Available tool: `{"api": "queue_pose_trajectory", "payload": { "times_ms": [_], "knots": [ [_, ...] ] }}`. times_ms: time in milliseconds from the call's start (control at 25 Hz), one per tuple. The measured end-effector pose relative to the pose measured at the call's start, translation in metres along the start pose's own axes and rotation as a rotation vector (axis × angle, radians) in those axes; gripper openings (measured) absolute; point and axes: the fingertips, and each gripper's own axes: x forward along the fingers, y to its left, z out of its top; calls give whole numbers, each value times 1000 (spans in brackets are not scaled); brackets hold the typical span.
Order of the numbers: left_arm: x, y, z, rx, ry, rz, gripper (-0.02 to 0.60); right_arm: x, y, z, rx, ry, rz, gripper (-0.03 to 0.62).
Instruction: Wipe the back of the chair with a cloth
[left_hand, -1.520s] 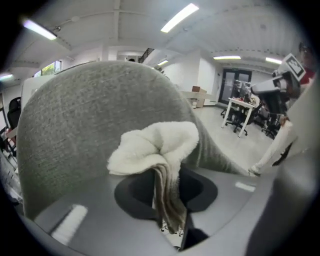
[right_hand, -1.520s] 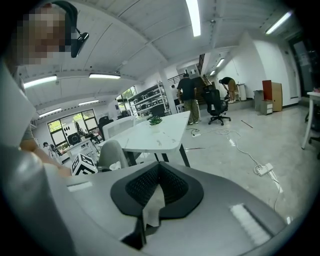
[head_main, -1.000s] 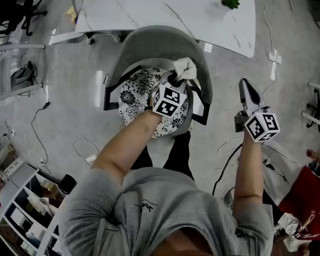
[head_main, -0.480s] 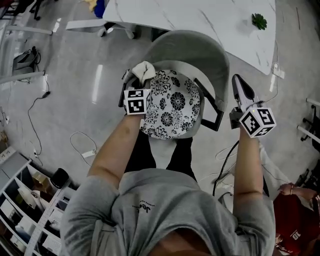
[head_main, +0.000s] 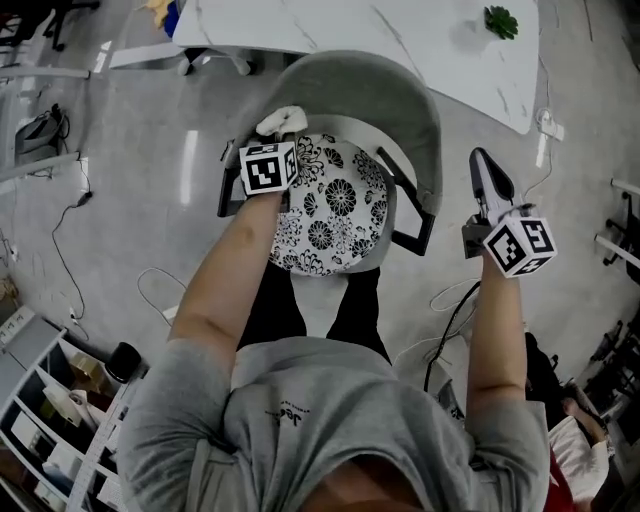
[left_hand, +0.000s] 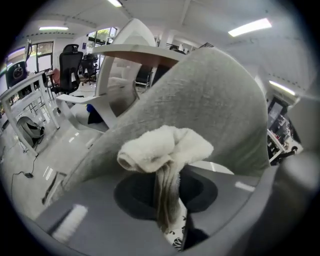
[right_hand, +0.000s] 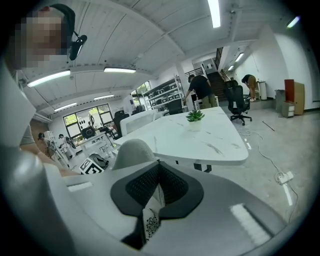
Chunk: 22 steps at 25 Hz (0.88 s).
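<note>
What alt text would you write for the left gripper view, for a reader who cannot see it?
The left gripper, its jaws shut on a bunched white cloth, holds the cloth up to the grey fabric chair back, which fills most of the view. A white table shows behind the chair.

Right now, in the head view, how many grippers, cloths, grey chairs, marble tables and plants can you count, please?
Grippers: 2, left gripper and right gripper
Cloth: 1
Grey chair: 1
Marble table: 1
Plant: 1
Total: 6
</note>
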Motion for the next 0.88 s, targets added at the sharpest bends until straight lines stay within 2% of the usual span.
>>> {"api": "queue_pose_trajectory", "payload": {
  "times_ms": [280, 440, 640, 880],
  "knots": [
    [39, -89, 21, 162, 44, -71, 146, -42, -57, -12, 52, -25, -70, 0],
    [55, -152, 14, 263, 85, -124, 146, -73, -91, -15, 75, -45, -115, 0],
    [51, -232, -6, 379, 120, -207, 146, -109, -122, -22, 104, -70, -163, 0],
    [33, -292, -37, 668, 106, -274, 144, -135, -138, -36, 127, -73, -189, 0]
  ]
}}
